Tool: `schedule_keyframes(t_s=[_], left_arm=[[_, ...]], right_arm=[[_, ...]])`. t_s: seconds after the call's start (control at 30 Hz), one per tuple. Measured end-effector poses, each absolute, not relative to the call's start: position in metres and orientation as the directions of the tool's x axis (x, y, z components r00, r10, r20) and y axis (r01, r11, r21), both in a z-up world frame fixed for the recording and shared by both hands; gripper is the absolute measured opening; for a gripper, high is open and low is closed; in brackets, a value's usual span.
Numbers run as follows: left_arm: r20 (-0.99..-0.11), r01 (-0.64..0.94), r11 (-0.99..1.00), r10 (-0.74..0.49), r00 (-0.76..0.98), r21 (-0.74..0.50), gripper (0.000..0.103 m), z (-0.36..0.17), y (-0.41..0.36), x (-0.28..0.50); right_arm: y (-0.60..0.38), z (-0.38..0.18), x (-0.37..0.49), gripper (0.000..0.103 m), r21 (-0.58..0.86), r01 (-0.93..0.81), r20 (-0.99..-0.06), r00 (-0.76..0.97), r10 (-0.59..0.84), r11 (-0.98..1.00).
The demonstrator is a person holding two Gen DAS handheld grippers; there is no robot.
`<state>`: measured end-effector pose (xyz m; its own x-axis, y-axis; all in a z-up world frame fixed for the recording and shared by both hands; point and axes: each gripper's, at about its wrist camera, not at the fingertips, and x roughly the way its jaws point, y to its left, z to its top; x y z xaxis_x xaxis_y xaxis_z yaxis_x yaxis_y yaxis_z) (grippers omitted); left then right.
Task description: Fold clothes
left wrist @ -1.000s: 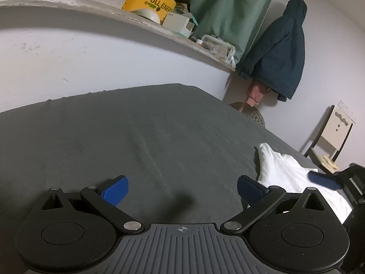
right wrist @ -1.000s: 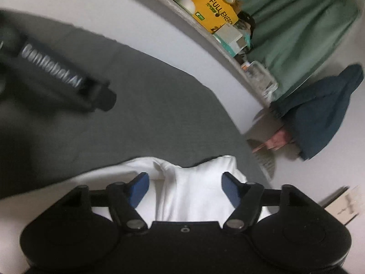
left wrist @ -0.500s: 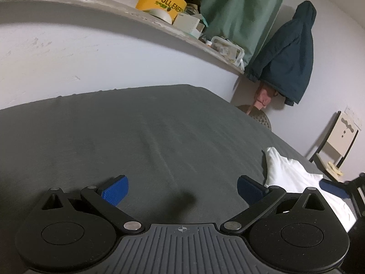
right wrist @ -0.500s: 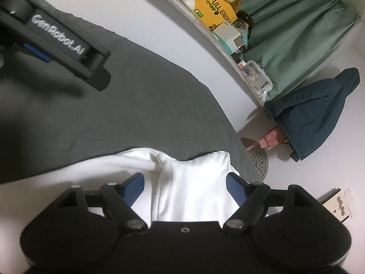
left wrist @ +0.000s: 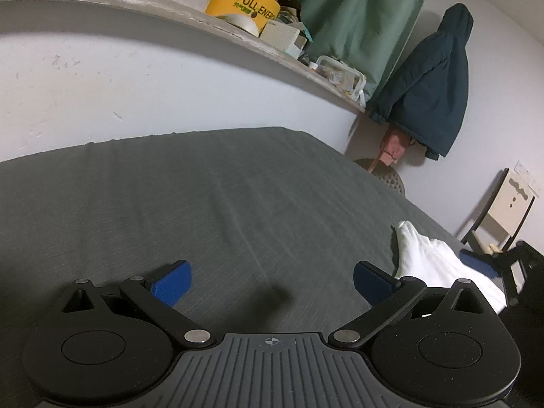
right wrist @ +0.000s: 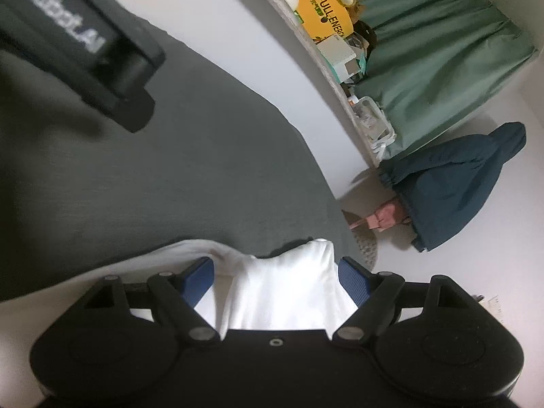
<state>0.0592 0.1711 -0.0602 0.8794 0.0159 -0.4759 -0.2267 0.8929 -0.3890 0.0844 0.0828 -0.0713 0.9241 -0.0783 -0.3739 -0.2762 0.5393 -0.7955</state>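
A bed (left wrist: 210, 204) covered in a dark grey sheet of fine ribbed weave, smooth with only a few shallow creases, carries the only task item: a white garment (right wrist: 282, 289) of soft, matte cotton, bunched in loose folds near the bed's far right corner. In the left wrist view the same garment (left wrist: 428, 265) lies at the right edge of the sheet as a crumpled wedge with a pointed end toward the wall.

The right gripper (right wrist: 277, 277) has its blue ribbed pads set wide, one on each side of a raised fold of the white cloth; the pads stand clear of the fabric and do not pinch it. The left gripper (left wrist: 270, 280) hovers over bare sheet nearer the middle of the bed, its jaws spread wide with nothing between them, a dark shadow just beneath.

Beyond the bed's far edge is a rough plastered white wall with a concrete ledge (left wrist: 142, 6). On it stand a yellow cylindrical tub (left wrist: 243, 3) with plush toys inside its top, a white box (left wrist: 280, 35) and a clear plastic container (left wrist: 341, 71) whose contents are too small to tell. A green pleated curtain (left wrist: 353, 17) hangs behind, and a dark teal hooded jacket (left wrist: 431, 85) hangs by the corner.
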Motion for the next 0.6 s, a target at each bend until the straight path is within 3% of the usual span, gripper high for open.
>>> schedule_keyframes(t_s=[0.6], left_arm=[[-0.472, -0.233, 0.891, 0.023, 0.881, -0.391, 0.103, -0.062, 0.174, 0.057]], right_arm=[[0.094, -0.078, 0.101, 0.081, -0.828, -0.237, -0.327, 0.941, -0.093, 0.509]])
